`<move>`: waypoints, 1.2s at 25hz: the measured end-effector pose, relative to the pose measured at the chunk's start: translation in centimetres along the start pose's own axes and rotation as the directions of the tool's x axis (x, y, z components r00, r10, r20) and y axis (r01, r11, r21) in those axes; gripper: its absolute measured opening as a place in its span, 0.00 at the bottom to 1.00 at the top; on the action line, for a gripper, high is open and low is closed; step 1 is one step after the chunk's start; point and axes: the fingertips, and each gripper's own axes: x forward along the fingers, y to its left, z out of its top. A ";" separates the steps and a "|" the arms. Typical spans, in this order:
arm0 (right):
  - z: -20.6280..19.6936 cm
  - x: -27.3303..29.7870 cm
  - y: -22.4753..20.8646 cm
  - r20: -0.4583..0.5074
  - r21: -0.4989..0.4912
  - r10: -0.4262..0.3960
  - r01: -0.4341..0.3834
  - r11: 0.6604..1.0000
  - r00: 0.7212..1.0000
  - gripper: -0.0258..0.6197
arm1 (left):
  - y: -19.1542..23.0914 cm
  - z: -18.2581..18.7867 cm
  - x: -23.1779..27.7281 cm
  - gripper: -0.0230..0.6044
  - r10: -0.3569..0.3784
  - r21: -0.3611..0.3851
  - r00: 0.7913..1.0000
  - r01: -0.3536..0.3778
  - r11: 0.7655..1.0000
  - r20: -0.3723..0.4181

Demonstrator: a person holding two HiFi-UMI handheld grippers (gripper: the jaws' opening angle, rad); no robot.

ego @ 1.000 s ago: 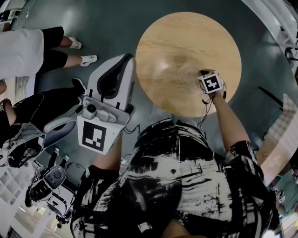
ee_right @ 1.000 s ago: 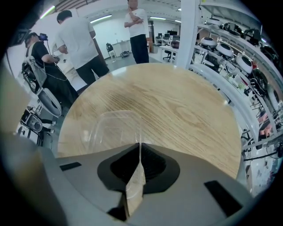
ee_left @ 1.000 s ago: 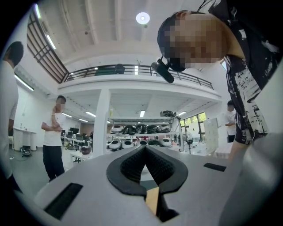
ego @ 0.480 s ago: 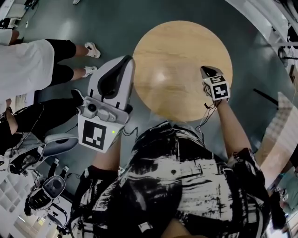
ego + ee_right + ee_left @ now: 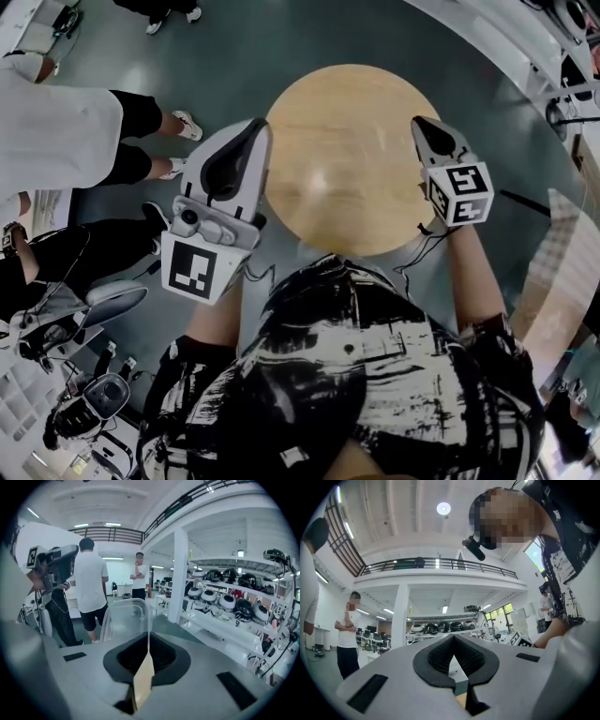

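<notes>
While the right claw [image 5: 148,633] pinches one thin wall of the clear plastic container [image 5: 124,619], the container is held upright in the air, off the round wooden surface [image 5: 347,150]. I judge it light, flexible, slick and easily crushed; the stiffer rim is the best hold. The left claw [image 5: 453,638] is pressed together, empty.

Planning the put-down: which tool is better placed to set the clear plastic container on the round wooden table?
Likely right: the right tool is shut on the clear plastic container and hangs near the round wooden table; the left tool holds nothing.
</notes>
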 end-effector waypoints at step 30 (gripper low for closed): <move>18.5 -11.9 -1.4 0.557 -0.032 -0.094 0.134 0.990 0.825 0.06 | 1.3 -1.9 6.3 0.04 0.038 0.042 0.997 -0.035 0.998 -0.063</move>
